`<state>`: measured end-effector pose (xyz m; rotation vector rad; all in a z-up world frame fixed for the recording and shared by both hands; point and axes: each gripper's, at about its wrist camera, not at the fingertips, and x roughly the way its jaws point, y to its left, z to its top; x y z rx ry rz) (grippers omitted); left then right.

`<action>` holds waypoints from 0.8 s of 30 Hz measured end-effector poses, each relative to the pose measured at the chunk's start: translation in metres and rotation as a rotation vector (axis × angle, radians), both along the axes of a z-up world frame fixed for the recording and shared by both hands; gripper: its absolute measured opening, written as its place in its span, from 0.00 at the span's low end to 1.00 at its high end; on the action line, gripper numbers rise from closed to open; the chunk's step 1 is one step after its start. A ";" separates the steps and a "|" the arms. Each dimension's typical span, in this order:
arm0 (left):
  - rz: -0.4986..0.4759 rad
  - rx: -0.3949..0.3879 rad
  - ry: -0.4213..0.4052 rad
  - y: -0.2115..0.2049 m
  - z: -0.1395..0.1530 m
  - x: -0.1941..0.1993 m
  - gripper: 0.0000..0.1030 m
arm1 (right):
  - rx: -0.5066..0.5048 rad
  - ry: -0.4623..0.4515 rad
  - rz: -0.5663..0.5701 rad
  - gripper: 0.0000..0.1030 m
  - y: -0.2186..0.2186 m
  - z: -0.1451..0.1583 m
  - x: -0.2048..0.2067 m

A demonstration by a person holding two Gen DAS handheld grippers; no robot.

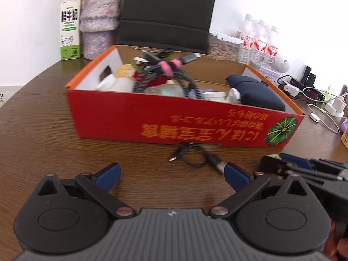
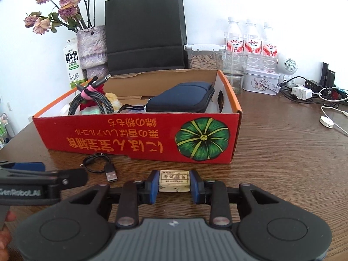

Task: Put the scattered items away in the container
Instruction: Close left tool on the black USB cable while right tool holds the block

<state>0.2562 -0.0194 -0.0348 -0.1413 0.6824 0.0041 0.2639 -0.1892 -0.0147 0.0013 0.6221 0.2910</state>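
- Filling up: red box [image 2: 139, 139] holds pouch [image 2: 180, 96], braided cables [image 1: 152, 76].
- Right gripper [image 2: 174, 183] clamps eraser [image 2: 174, 180].
- Left gripper [image 1: 171, 174] spread, empty.
- Black USB cable [image 1: 195, 158] remains on table [image 1: 43, 130].

1. Bright daylight; the white back wall [image 2: 217, 0] is blown out.
2. Left wrist view is motion-blurred, right sharper.
3. Fisheye bends the brown wooden table [image 2: 282, 152] at dark-cornered edges.

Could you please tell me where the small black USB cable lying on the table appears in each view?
Left wrist view: small black USB cable lies centre, just below the red cardboard box.
Right wrist view: lower left, before the box's left half.
Shared landmark: the box's green pumpkin picture.
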 end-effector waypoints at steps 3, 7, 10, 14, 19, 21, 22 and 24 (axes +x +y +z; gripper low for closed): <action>0.015 0.035 0.010 -0.016 -0.002 0.013 1.00 | 0.005 0.004 -0.001 0.28 -0.007 0.000 0.002; 0.077 0.055 0.029 -0.026 -0.006 0.026 1.00 | 0.016 0.021 0.000 0.28 -0.018 -0.001 0.006; 0.105 0.082 0.035 -0.030 -0.007 0.034 1.00 | 0.023 0.023 0.007 0.28 -0.021 -0.002 0.006; 0.104 0.137 0.046 -0.036 -0.010 0.037 1.00 | 0.006 0.019 0.027 0.28 -0.017 -0.002 0.003; 0.072 0.138 0.042 -0.036 -0.010 0.032 0.99 | 0.004 0.020 0.027 0.28 -0.016 -0.002 0.003; 0.059 0.139 0.038 -0.038 -0.010 0.031 0.94 | 0.000 0.019 0.027 0.28 -0.016 -0.001 0.003; 0.052 0.139 0.034 -0.038 -0.010 0.030 0.91 | -0.003 0.018 0.027 0.28 -0.015 -0.001 0.003; 0.045 0.138 0.026 -0.039 -0.008 0.028 0.79 | -0.003 0.019 0.027 0.28 -0.015 -0.001 0.003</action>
